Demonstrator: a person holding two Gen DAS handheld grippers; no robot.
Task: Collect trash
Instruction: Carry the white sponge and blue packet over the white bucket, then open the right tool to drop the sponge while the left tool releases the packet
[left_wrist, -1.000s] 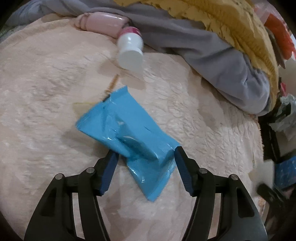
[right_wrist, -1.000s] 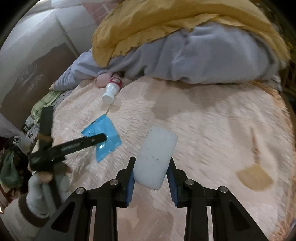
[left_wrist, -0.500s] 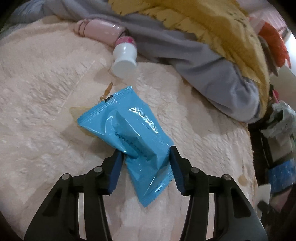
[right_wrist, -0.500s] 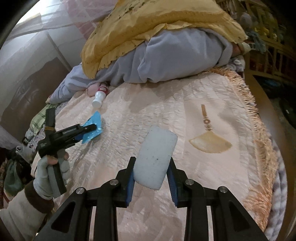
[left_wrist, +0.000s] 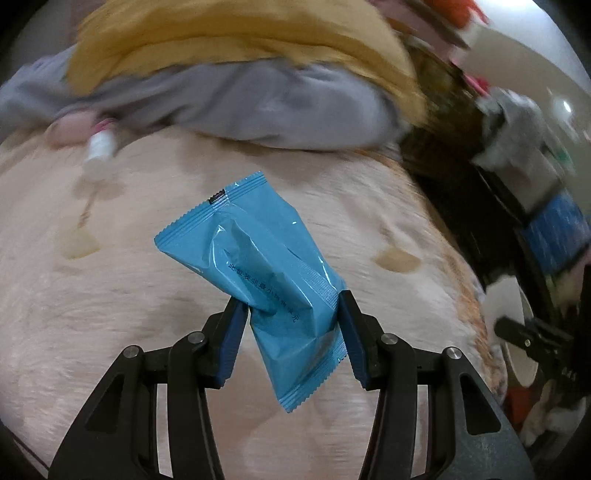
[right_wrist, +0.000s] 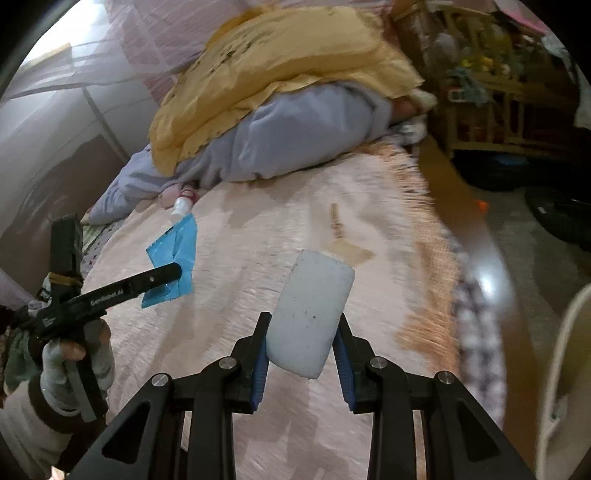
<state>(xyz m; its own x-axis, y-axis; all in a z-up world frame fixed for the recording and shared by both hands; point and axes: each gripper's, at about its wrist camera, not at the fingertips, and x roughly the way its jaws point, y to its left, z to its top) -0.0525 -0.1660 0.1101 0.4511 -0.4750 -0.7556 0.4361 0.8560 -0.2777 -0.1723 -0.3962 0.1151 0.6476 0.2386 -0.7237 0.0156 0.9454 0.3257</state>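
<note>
My left gripper (left_wrist: 291, 306) is shut on a blue plastic wrapper (left_wrist: 255, 258) and holds it in the air above the pink bedspread (left_wrist: 110, 332). The wrapper (right_wrist: 173, 251) and left gripper (right_wrist: 162, 275) also show at the left of the right wrist view. My right gripper (right_wrist: 301, 332) is shut on a white foam block (right_wrist: 310, 314), held above the bed near its right side. A small white bottle (left_wrist: 98, 146) with a pink cap lies on the bed by the bedding pile; it also shows in the right wrist view (right_wrist: 179, 206).
A heap of grey (right_wrist: 295, 133) and yellow bedding (right_wrist: 266, 66) fills the head of the bed. The bed's fringed edge (right_wrist: 428, 229) runs down the right, with floor beyond. A white bin rim (right_wrist: 561, 369) is at the far right. Cluttered shelves (right_wrist: 491, 92) stand behind.
My left gripper has lifted the blue wrapper off the bedspread and swung right. My right gripper, still holding the foam block, has pulled back and turned toward the bed's right edge.
</note>
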